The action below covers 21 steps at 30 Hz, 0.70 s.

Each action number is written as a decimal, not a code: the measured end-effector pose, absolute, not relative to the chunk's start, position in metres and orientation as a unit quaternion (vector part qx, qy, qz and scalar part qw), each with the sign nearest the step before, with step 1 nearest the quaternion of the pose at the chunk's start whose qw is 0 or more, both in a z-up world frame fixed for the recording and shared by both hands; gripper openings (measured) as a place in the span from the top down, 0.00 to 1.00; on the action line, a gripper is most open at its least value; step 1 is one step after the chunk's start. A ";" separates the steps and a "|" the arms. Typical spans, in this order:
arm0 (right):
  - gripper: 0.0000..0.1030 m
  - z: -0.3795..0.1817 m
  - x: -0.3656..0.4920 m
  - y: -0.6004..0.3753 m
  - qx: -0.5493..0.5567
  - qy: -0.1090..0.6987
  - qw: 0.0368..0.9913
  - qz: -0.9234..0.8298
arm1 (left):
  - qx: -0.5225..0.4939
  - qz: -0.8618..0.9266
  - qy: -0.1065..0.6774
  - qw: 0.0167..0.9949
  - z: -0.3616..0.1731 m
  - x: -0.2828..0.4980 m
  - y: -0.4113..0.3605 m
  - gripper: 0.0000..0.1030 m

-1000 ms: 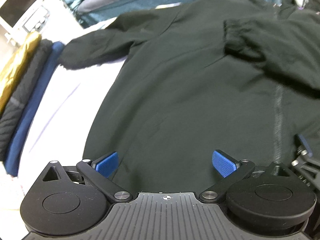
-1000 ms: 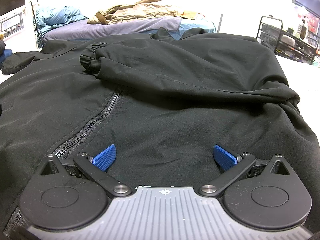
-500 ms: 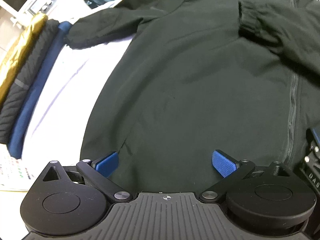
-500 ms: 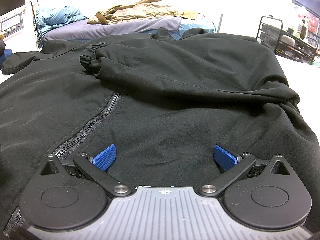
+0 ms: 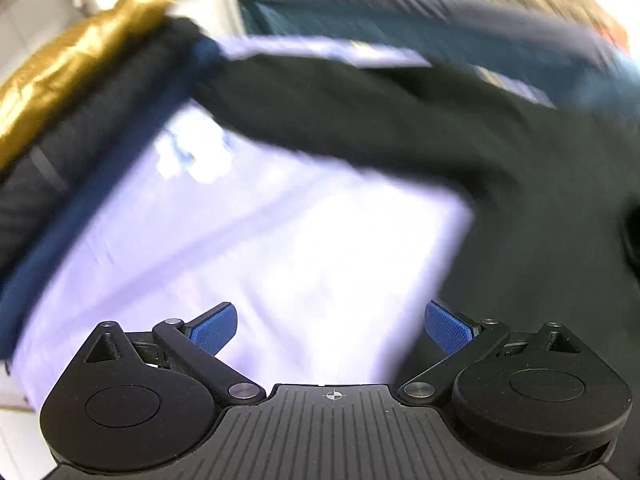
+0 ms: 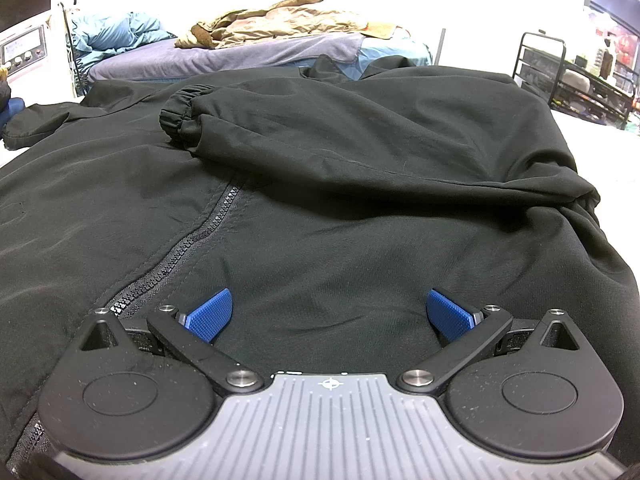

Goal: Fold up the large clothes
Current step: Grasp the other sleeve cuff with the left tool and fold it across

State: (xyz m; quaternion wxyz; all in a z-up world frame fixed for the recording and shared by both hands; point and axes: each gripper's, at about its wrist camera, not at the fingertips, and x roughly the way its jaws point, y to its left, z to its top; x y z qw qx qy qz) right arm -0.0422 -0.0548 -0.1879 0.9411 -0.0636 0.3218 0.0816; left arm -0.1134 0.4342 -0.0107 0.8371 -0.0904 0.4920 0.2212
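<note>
A large black zip jacket (image 6: 320, 208) lies flat on a white surface. Its right sleeve (image 6: 360, 136) is folded across the chest, cuff (image 6: 180, 112) near the zipper (image 6: 188, 248). My right gripper (image 6: 329, 314) is open and empty, low over the jacket's lower front. In the blurred left wrist view, my left gripper (image 5: 331, 326) is open and empty over the white surface (image 5: 280, 248) beside the jacket's left edge. The jacket's left sleeve (image 5: 340, 108) stretches out to the left ahead of it.
A stack of folded clothes, gold (image 5: 60, 68), black and blue (image 5: 52, 248), lies along the left. Behind the jacket is a pile of blue, grey and tan garments (image 6: 272, 28). A black wire rack (image 6: 576, 76) stands at the far right.
My left gripper has swung quickly left, off the jacket body and over the white surface toward the outstretched left sleeve. The right gripper has not moved.
</note>
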 end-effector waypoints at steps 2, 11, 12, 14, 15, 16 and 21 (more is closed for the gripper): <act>0.00 -0.189 -0.042 -0.053 -0.065 0.320 0.942 0.077 | -0.115 0.224 0.468 0.847 -0.007 -0.098 0.480 0.00; 0.00 -0.177 -0.033 -0.048 -0.048 0.372 0.925 0.064 | -0.221 0.257 0.443 0.830 -0.050 0.008 0.608 0.00; 0.00 -0.172 -0.031 -0.046 -0.048 0.391 0.917 0.062 | -0.220 0.269 0.445 0.825 -0.057 0.017 0.614 0.00; 0.00 -0.161 -0.026 -0.039 -0.041 0.445 0.894 0.042 | -0.226 0.292 0.455 0.810 -0.072 0.033 0.630 0.00; 0.00 -0.155 -0.026 -0.036 -0.031 0.469 0.882 0.032 | -0.234 0.299 0.456 0.805 -0.080 0.038 0.637 0.00; 0.00 -0.149 -0.027 -0.034 -0.013 0.490 0.871 0.026 | -0.241 0.303 0.452 0.804 -0.086 0.040 0.642 0.00; 0.01 -0.116 -0.055 -0.028 0.039 0.485 0.874 0.020 | -0.231 0.306 0.412 0.826 -0.083 0.047 0.641 0.00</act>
